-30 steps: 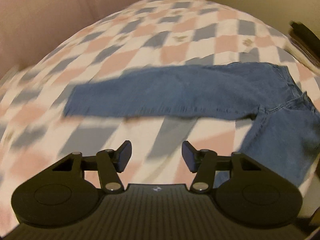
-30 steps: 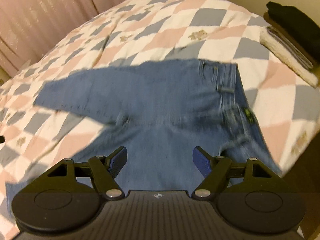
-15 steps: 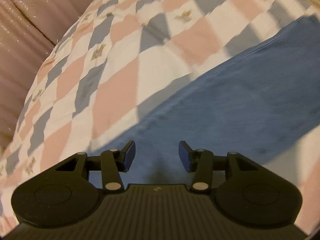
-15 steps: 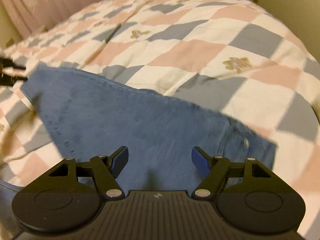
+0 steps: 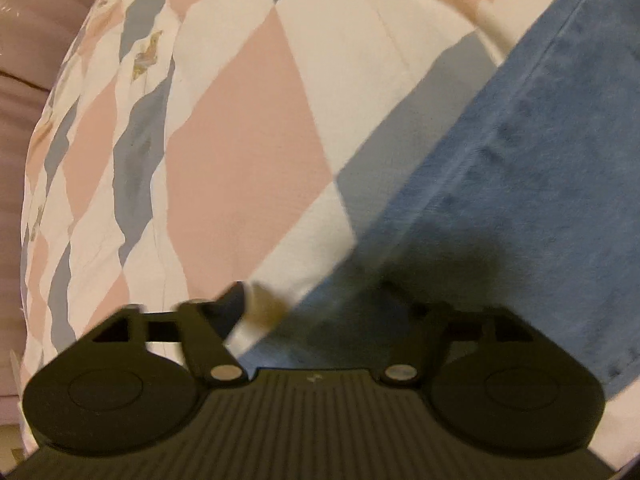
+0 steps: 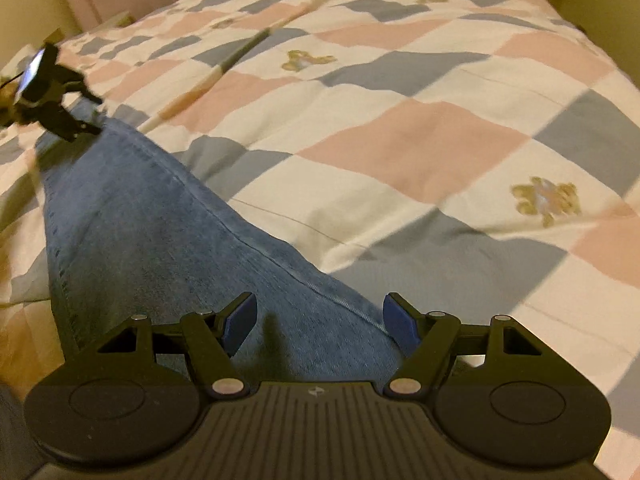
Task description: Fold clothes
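Blue jeans lie flat on a bed with a pink, grey and white checked quilt. My right gripper is open, low over the waist end, its fingers astride the jeans' upper edge seam. My left gripper is open, down at the hem end of one leg, straddling the leg's corner; the view is blurred. The left gripper also shows far off in the right wrist view at the leg's end.
The quilt spreads out left of the jeans in the left wrist view. A pink curtain hangs beyond the bed's edge. A long fold line crosses the quilt.
Both grippers have dropped from high above the bed to close over the jeans, the left to the leg's hem end, the right to the waist end. Both stay open.
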{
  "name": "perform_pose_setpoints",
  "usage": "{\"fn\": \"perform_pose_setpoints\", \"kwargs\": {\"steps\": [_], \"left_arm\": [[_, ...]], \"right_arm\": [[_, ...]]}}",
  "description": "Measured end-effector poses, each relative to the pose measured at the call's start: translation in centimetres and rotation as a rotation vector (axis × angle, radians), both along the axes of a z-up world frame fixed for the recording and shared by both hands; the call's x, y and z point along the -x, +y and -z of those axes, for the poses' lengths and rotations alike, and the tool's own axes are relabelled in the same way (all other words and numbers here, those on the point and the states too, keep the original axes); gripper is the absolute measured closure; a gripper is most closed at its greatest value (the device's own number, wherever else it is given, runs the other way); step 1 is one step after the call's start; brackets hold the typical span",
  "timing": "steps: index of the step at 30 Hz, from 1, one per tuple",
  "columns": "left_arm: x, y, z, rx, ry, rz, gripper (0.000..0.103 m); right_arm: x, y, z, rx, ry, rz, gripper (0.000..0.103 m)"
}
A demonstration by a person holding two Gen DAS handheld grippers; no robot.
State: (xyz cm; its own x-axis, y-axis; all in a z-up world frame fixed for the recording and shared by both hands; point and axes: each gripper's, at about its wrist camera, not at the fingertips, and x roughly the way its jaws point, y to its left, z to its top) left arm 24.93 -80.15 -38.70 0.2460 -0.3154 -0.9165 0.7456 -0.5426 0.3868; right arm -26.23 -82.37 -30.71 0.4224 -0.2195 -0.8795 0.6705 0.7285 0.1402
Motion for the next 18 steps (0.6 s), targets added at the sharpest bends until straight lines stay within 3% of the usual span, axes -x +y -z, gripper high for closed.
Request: {"fn": "perform_pose_setpoints", "kwargs": {"steps": [2, 4, 5, 7, 8, 9, 14, 16, 18], "left_arm": [[-0.4, -0.6, 0.7, -0.032, 0.029, -0.023, 0.023], [-0.8, -0.8, 1.0, -0.066, 0.082, -0.032, 0.041], [-0.9, -0.7, 0.9, -0.087, 0.117, -0.024, 0.065], [-0.6, 0.1, 0.7, -0.098, 0.115, 0.022, 0.078], [-0.3, 0.7, 0.7, -0.102, 0.099, 0.055, 0.092], [-0.1, 1.3, 0.6, -0.107, 0.084, 0.087, 0.1], [-0.2, 4.6, -0.5, -0.035, 0.039, 0.129, 0.101], [-0.1, 5.9, -1.4, -0.007, 0.036, 0.126, 0.101], [0.2, 7.6, -2.7, 0.034, 0.028, 0.127, 0.101]], "right_arm": [[-0.4, -0.3, 0.6, 0.001, 0.006, -0.017, 0.03], [-0.6, -0.8, 1.5, -0.003, 0.017, -0.026, 0.03], [-0.7, -1.0, 1.8, -0.004, 0.018, -0.03, 0.03], [-0.9, -1.5, 2.4, -0.009, 0.016, -0.037, 0.03], [-1.0, -1.8, 2.6, -0.013, 0.011, -0.041, 0.029], [-1.1, -2.0, 2.8, -0.022, 0.007, -0.044, 0.029], [-2.1, -2.3, 3.7, -0.058, 0.004, -0.099, 0.029], [-2.6, -1.7, 4.2, -0.08, 0.028, -0.134, 0.051], [-2.9, -0.7, 4.0, -0.054, 0.061, -0.162, 0.085]]}}
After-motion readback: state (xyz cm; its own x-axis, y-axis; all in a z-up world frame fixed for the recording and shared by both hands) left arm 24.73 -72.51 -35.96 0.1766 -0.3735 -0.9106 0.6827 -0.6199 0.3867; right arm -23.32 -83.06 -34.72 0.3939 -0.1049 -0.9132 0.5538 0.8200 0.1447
